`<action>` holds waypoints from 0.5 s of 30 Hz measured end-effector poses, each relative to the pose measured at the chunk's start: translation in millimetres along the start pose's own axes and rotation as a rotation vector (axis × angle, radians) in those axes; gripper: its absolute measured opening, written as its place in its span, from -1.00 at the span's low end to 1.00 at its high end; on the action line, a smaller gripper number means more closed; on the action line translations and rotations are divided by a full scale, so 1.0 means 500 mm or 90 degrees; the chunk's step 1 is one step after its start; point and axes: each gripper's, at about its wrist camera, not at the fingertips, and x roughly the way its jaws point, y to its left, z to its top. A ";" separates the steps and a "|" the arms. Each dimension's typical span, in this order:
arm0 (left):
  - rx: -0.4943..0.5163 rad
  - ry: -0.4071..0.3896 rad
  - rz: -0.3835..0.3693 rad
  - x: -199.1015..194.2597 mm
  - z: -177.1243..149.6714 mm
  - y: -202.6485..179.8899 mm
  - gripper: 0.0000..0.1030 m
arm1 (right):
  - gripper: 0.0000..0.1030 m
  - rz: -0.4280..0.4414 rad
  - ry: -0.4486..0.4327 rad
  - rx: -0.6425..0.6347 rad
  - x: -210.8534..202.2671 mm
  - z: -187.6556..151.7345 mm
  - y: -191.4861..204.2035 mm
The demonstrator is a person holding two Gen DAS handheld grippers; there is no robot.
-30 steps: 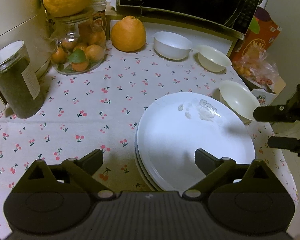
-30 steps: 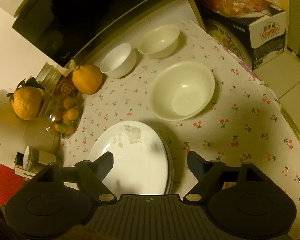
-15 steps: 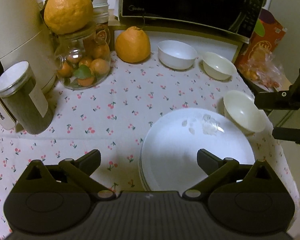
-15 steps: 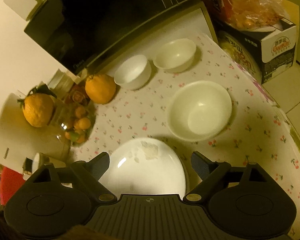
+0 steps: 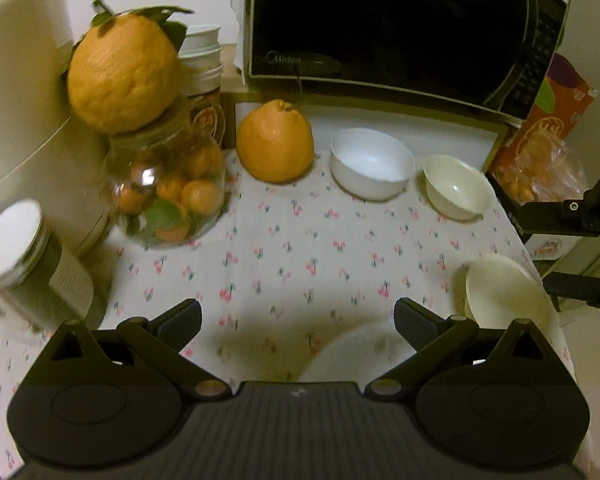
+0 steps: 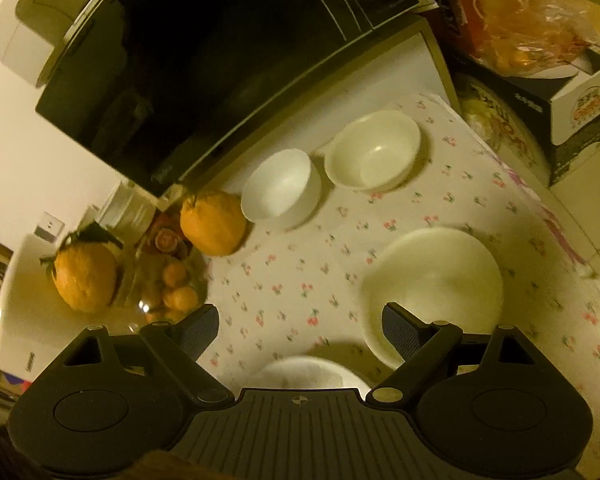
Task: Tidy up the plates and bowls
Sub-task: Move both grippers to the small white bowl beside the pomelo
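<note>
Both claws, left claw [image 5: 298, 316] and right claw [image 6: 300, 322], hover spread, seemingly above plates [image 5: 352, 354].

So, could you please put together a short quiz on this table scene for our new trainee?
1. How many bowls stand on the tablecloth?
2. True or false: the left gripper is shut on a plate.
3. Which bowl lies nearest the right gripper: A) the white bowl, B) the small cream bowl, C) the large cream bowl?

Key
1. Three; all stand apart, none nested.
2. False; its jaws are open and empty, with the plate stack below.
3. C, by its right jaw.
</note>
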 end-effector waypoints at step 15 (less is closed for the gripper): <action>0.076 -0.099 -0.081 0.138 0.083 -0.021 0.96 | 0.76 0.047 -0.007 -0.089 0.138 0.142 0.022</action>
